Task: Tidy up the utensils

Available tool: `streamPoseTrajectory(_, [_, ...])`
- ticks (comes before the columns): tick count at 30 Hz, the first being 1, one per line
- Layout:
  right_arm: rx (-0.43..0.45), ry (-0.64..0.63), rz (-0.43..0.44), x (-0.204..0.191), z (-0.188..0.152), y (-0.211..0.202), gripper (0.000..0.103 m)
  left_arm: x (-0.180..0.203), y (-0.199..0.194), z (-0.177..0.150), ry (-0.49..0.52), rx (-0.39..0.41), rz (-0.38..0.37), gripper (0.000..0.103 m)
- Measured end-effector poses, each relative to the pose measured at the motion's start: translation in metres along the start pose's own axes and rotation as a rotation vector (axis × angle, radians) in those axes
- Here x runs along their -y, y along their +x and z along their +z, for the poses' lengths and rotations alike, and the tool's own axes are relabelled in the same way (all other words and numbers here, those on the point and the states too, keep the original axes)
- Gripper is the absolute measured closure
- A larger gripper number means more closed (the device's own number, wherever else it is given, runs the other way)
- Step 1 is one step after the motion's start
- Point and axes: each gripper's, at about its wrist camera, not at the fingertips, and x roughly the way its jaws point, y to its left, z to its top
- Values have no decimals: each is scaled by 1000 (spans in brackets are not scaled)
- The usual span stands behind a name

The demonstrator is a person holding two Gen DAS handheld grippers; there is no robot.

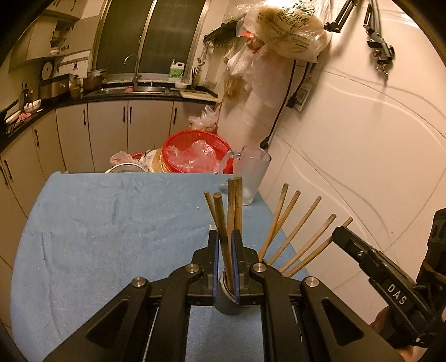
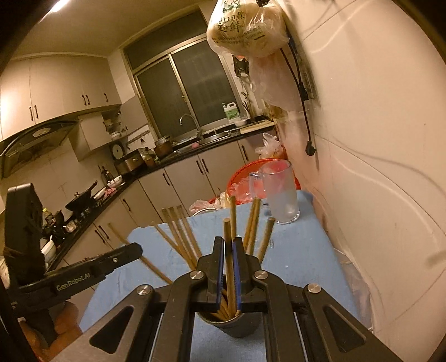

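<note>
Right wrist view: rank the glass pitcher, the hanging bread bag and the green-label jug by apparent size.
1. Hanging bread bag, largest.
2. Glass pitcher.
3. Green-label jug, smallest, though it sits far back by the window, so its real size is unsure.

Blue cloth-covered table [image 1: 97, 222] w/ gray chopstick cup [image 2: 231, 325] & frosted glass pitcher [image 2: 280, 195].

Holder [image 1: 227, 302]: dark cup, rim and upper wall covered by left tool [image 1: 224, 245] in left view; same cup covered above by right tool [image 2: 228, 252] in right view.
Chopsticks [image 1: 224, 239]: lower ends hidden inside holder; whether either tool's fingers press a stick cannot be told.
Surface [image 1: 111, 222]: blue cloth, near edge cut off by frame and tool bodies.
Hanging bag [image 2: 245, 27]: printed text too blurred to read; top cropped.
Right wall [image 2: 362, 167]: motion-blurred in right view.
</note>
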Motion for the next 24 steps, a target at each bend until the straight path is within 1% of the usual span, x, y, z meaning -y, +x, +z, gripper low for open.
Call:
streamPoseTrajectory(3, [23, 3, 0, -2, 4, -12, 89, 1, -10, 1, 2, 20, -18, 86])
streamPoseTrajectory(4, [29, 7, 3, -2, 5, -16, 89, 2, -13, 1, 7, 30, -15, 80])
streamPoseTrajectory(5, [38, 13, 6, -2, 7, -21, 87, 3, -17, 1, 14, 43, -9, 77])
streamPoseTrajectory(10, [84, 17, 13, -8, 12, -47, 85, 3, -45, -1, 22, 103, 1, 77])
streamPoseTrajectory(11, [94, 19, 14, -9, 12, -53, 81, 3, -49, -2, 24, 112, 7, 76])
streamPoseTrajectory(12, [104, 19, 15, -11, 12, -58, 74, 3, -57, -5, 30, 132, 19, 75])
streamPoseTrajectory(13, [113, 16, 14, -14, 11, -63, 70, 2, -61, -7, 35, 142, 27, 70])
streamPoseTrajectory(14, [126, 12, 8, -16, 9, -71, 56, 1, -69, -12, 42, 162, 42, 63])
streamPoseTrajectory(15, [141, 9, 0, -18, 7, -77, 40, 0, -75, -16, 45, 177, 55, 60])
streamPoseTrajectory(16, [159, 5, -9, -20, 3, -85, 36, -1, -79, -19, 47, 186, 64, 57])
streamPoseTrajectory(18, [175, -11, -35, -25, -5, -96, 34, -3, -90, -31, 55, 208, 95, 55])
streamPoseTrajectory(20, [169, -14, -74, -29, -15, -103, 29, -5, -98, -45, 66, 217, 129, 49])
streamPoseTrajectory(21, [153, -7, -97, -30, -25, -107, 29, -6, -103, -55, 80, 228, 155, 46])
streamPoseTrajectory(23, [135, -13, -125, -31, -41, -113, 27, -8, -112, -77, 91, 244, 204, 30])
streamPoseTrajectory(24, [125, -16, -155, -33, -51, -115, 24, -11, -115, -86, 88, 243, 212, 27])
